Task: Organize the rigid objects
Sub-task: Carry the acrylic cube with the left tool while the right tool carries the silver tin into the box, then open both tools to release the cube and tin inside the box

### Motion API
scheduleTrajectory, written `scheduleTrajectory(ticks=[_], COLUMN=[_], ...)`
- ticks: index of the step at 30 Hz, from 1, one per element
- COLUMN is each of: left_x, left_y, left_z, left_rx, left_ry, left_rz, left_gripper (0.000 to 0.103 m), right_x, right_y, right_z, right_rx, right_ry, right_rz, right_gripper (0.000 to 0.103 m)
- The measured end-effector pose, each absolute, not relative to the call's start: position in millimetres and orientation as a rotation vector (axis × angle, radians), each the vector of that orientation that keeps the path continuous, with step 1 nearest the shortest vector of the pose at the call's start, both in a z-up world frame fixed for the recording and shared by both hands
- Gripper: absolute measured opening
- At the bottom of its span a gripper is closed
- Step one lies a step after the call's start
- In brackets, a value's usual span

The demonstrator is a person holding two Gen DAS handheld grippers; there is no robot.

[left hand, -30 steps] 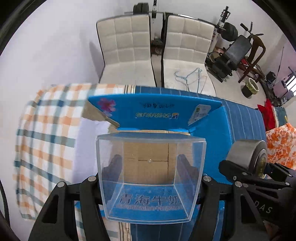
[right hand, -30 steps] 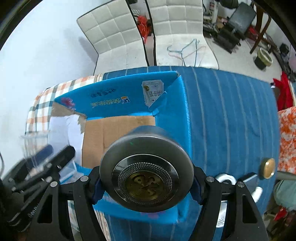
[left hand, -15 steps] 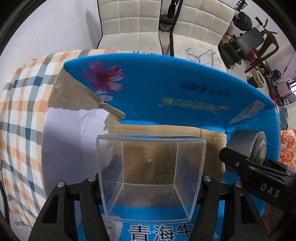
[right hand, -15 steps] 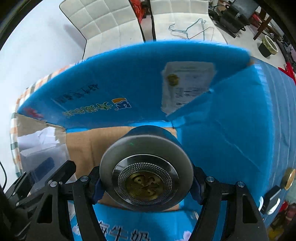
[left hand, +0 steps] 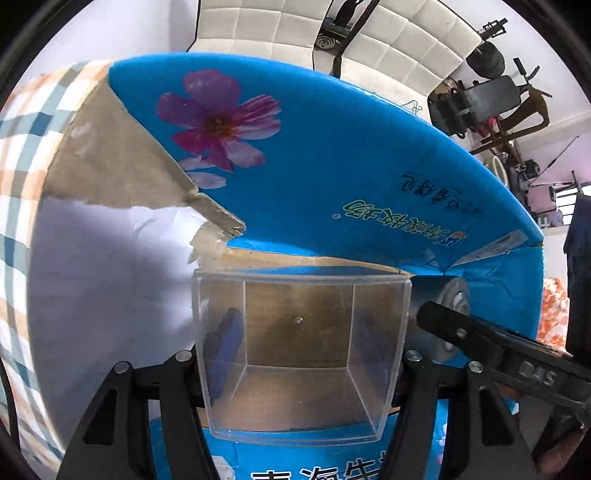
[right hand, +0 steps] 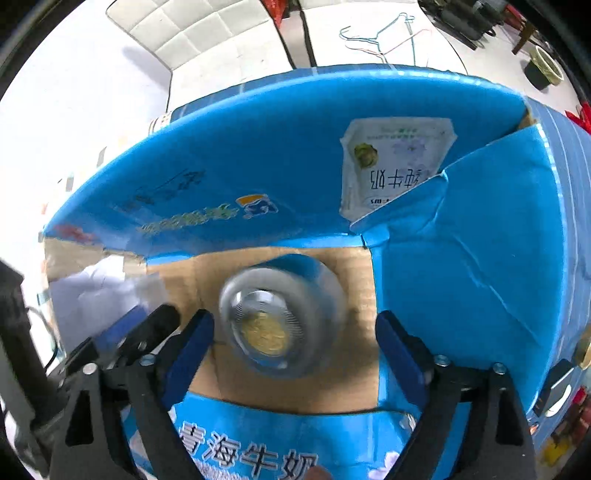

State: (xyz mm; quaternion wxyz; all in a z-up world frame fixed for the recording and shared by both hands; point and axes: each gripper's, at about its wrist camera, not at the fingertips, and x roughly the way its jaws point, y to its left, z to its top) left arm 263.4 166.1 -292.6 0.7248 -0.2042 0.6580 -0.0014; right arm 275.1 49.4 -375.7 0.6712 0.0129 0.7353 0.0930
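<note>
My left gripper [left hand: 299, 347] is shut on a clear plastic box [left hand: 299, 354] and holds it over the open blue cardboard carton [left hand: 332, 166], above its brown floor. My right gripper [right hand: 291, 343] is open. The round grey metal tin [right hand: 280, 325] with a gold centre is free between and beyond its blue pads [right hand: 188, 350], blurred, inside the carton above the brown floor [right hand: 354, 354]. The tin's side also shows in the left wrist view [left hand: 443, 317], just right of the clear box.
The carton's blue flaps stand up behind and to the right [right hand: 461, 258]. A checked cloth [left hand: 18, 184] covers the table left of the carton, a blue striped cloth [right hand: 565, 155] to the right. Two white chairs [left hand: 295, 26] stand behind. Small objects [right hand: 557, 387] lie at the right edge.
Both grippers have moved forward and down into the carton. My right gripper has opened and let go of the tin, which now drops away from the pads. The left still holds the clear box.
</note>
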Motion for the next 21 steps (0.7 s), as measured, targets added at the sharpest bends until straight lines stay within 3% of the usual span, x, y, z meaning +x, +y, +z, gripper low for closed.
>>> scheduleTrajectory(ticks=[14,16,21], left_x=[277.9,278.3,277.1], left_y=[152.9,152.5,159.2], left_z=[-308.8,-304.4,-297.8], left_rx=[-0.415,-0.405,-0.418], left_ry=[1.548,1.546,1.563], left_rz=[-0.054,-0.048,-0.024], left_gripper=[0.063,0.069,0.1], right_x=[273.9,272.6,265.7], right_y=[55.9,54.8,48.6], right_z=[-370.9,-370.2,-358.8], right_rx=[0.0,-0.005,-0.027], right_ry=[1.653,1.647,1.644], right_rz=[0.187,0.183,0.202], right_gripper=[0.092,0.092,0.095])
